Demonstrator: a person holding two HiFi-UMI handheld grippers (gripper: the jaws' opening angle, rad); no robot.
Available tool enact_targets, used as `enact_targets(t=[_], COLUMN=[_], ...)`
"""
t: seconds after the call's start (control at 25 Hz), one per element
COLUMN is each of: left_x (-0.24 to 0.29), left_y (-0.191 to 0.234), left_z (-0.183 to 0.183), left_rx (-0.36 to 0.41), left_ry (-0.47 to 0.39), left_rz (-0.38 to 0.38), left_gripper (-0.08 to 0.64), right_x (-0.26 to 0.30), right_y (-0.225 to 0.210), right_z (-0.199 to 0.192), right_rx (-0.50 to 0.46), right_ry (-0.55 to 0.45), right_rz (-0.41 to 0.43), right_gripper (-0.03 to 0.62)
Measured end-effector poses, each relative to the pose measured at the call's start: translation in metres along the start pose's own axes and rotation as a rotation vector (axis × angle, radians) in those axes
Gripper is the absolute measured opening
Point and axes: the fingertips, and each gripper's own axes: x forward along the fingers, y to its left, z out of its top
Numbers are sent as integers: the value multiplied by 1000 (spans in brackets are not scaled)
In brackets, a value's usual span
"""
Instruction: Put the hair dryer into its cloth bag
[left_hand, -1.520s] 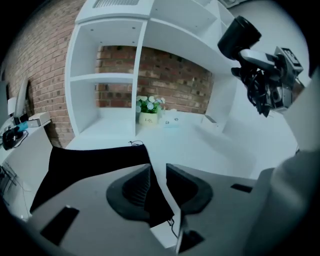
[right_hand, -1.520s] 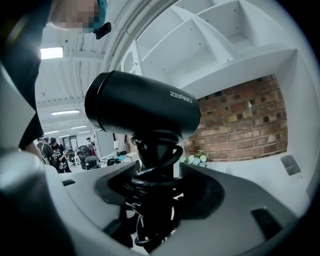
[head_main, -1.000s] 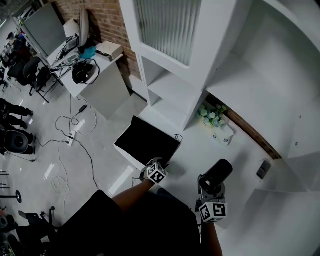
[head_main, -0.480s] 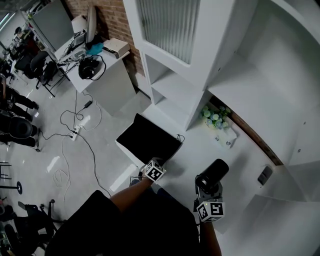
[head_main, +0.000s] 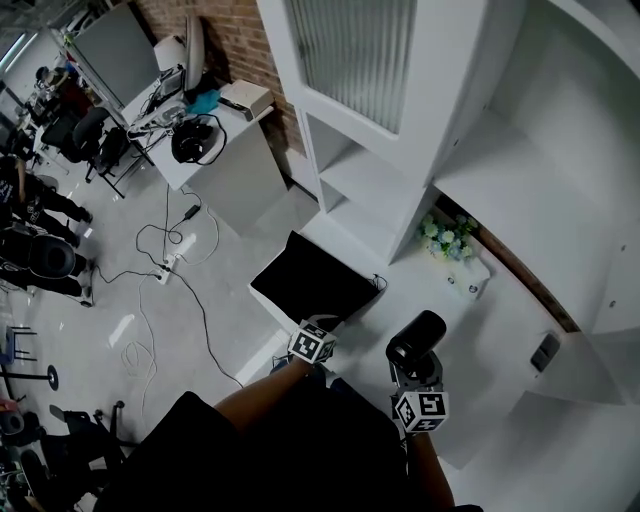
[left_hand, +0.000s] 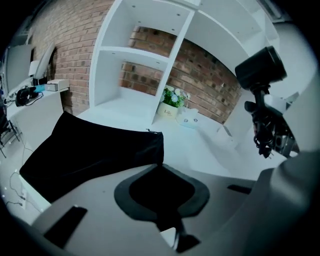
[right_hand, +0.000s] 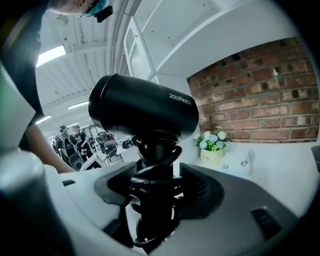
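My head view looks steeply down on the white counter (head_main: 480, 330). Both gripper views sit low facing the red brick wall (left_hand: 210, 75), the right hard behind the black hair dryer (right_hand: 145, 110); all share the potted flowers (head_main: 445, 232).

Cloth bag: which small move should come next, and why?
Probably raise the left gripper a little to open the mouth of the cloth bag. Its jaws are closing with the bag's edge between them, the bag lies flat on the counter, and the right gripper holds the hair dryer beside it.

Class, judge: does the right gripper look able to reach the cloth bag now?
Probably yes: the right gripper, shut on the hair dryer, hangs beside the cloth bag; only bare countertop lies between.
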Motion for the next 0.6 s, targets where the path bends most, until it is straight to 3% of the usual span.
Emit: enact_targets(t=[0.24,0.4,0.6], left_x=[4,12,19], left_y=[-9,-9,-14], left_z=[-16,-24,-27], left_rx=[22,118,108], left_ry=[78,138,165], left_rz=[-98,-77,-105], left_gripper=[38,38,40], right_x=[5,5,0], right_y=[5,1,-6], right_z=[-1,-1,-1], right_rx=[31,23,21], right_ry=[-1,-2,-1], right_rz=[-12,-8,-6], right_gripper=[281,281,281])
